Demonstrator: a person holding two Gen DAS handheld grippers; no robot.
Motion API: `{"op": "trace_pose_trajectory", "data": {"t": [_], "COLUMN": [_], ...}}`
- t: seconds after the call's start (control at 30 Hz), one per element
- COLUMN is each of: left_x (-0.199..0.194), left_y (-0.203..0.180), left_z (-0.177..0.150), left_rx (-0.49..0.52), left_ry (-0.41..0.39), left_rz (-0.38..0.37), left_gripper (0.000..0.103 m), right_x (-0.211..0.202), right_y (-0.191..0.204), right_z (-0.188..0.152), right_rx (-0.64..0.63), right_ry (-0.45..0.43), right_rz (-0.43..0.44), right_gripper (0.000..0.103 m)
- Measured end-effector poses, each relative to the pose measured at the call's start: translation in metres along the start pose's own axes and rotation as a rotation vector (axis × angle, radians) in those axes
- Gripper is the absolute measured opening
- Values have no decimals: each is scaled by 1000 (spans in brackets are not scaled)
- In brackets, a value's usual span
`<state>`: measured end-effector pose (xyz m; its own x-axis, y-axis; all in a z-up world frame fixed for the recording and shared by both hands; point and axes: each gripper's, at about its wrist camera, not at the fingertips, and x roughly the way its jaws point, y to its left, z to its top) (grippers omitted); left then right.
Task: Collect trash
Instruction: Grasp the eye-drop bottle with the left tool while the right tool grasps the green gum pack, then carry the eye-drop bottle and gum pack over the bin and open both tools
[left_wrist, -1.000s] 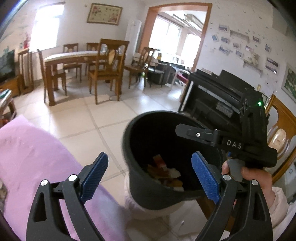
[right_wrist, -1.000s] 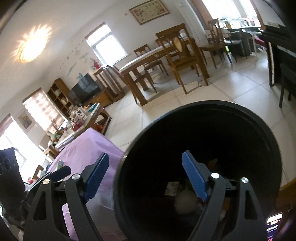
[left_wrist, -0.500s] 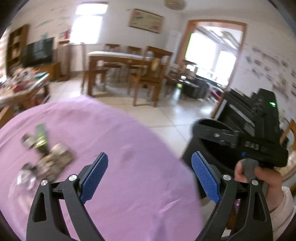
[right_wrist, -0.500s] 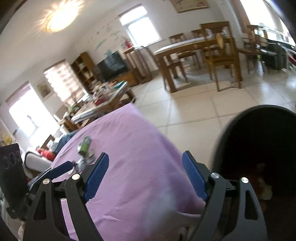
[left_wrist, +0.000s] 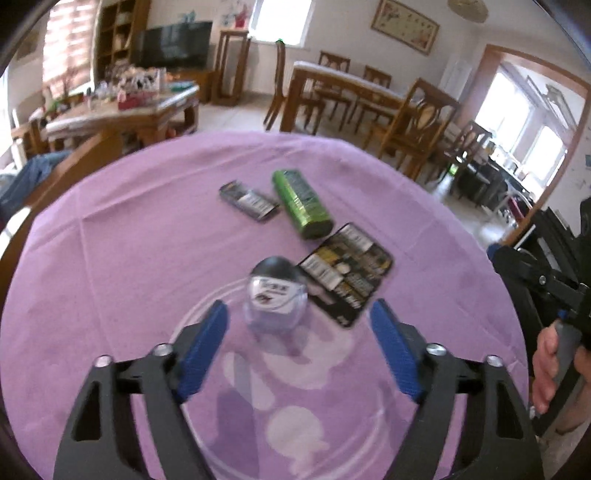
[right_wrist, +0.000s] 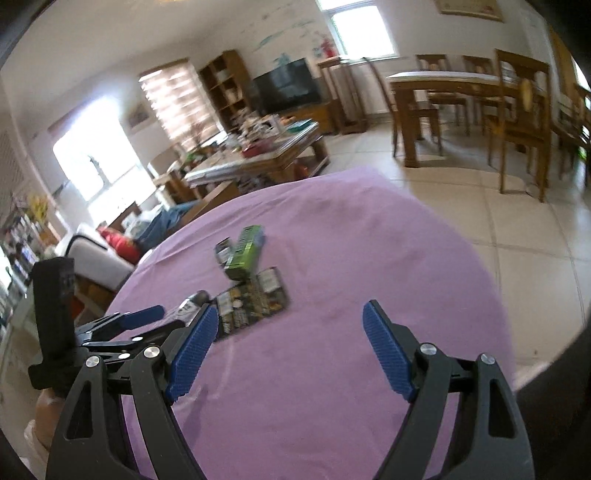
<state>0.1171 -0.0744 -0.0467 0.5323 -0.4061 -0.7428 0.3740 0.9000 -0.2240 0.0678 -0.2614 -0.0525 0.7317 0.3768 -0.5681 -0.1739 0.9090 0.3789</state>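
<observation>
1. The nearest piece of trash is a small clear plastic cup (left_wrist: 276, 297) with a dark lid and a white label. It lies tipped on the purple-clothed counter (left_wrist: 129, 258), just ahead of the left tool (left_wrist: 297, 354) and between the lines of its two blue pads.
2. Touching or nearly touching the cup's right side is a flat black snack packet (left_wrist: 345, 269). Beyond it lie a green can (left_wrist: 301, 206) on its side and a small dark wrapper (left_wrist: 249, 201).
3. The step in hand looks like the reach for the next item, with the cup the likely target. The left tool stands wide apart and holds nothing.
4. The next move calls for easing the left tool forward so the pads straddle the cup's body, then closing gently; thin plastic may squash or skid on the cloth.
5. The right tool (right_wrist: 288, 354) is also spread apart and empty, poised over bare cloth to the right of the trash. In its view the left tool (right_wrist: 140, 321) shows at lower left beside the packet.
6. A second ago both cameras looked into the black bin, with scraps at its bottom; half a second ago they were swinging across the cloth. Now the bin is at most a dark edge at the right of each view, and the trash sits centred.
</observation>
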Motion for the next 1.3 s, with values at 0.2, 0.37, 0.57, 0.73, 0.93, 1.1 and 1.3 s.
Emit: {"op": "trace_pose_trajectory", "data": {"t": [0.2, 0.37, 0.57, 0.73, 0.93, 1.1, 1.3], "left_x": [11, 21, 20, 19, 11, -4, -24], "left_y": [3, 5, 12, 20, 19, 19, -1], "left_z": [1, 11, 12, 10, 6, 5, 7], "left_rx": [35, 74, 47, 15, 15, 20, 42], "left_ry": [34, 22, 14, 0, -39, -90, -158], "left_rz": [28, 53, 14, 0, -2, -35, -100], "left_gripper": [56, 41, 41, 40, 40, 40, 40], "right_x": [43, 79, 113, 132, 131, 107, 43], "right_y": [35, 52, 60, 58, 54, 40, 28], "right_z": [23, 35, 44, 42, 44, 46, 38], "right_rx": [-99, -155, -190, -220, -224, -119, -33], "right_ry": [58, 115, 167, 214, 197, 156, 38], "right_rz": [18, 18, -17, -58, -76, 17, 134], "right_gripper": [69, 57, 57, 46, 30, 30, 30]}}
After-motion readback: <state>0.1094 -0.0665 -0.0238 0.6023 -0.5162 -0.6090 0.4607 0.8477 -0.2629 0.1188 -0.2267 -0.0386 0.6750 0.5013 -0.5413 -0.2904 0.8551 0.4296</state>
